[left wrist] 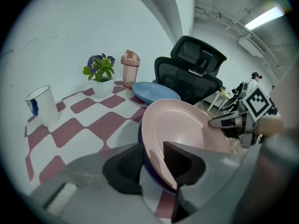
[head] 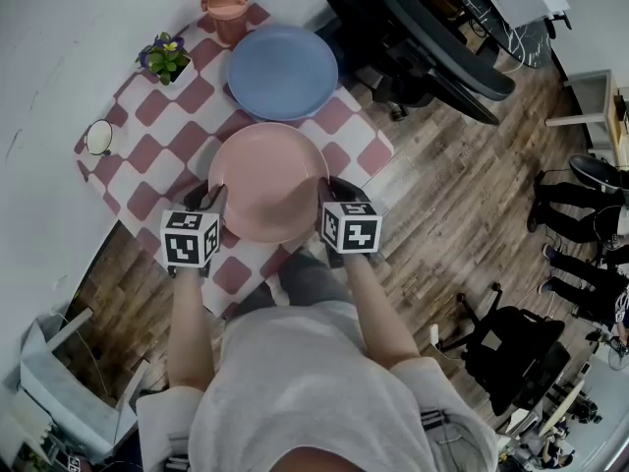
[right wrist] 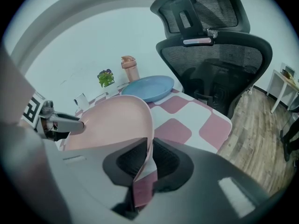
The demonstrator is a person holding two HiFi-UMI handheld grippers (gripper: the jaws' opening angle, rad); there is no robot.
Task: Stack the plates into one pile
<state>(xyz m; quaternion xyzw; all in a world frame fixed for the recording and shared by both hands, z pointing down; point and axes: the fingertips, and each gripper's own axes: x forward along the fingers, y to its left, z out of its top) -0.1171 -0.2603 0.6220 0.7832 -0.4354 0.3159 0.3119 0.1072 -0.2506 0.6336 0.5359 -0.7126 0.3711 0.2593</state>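
Our right gripper (head: 332,193) pinches the round pink plate (head: 267,180) at 3 o'clock; our left gripper (head: 209,201) stands open round its 9 o'clock rim

Pink plate (head: 267,180) side rims under left claw (head: 208,199) and right claw (head: 334,189) — office chair (head: 442,47) cropped at top

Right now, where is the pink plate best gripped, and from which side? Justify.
Grip the pink plate by its upturned rim, at opposite left and right edges, jaws coming in from the near side. It is wide and shallow, so only the rim fits between jaws, and opposite grips should keep it level.
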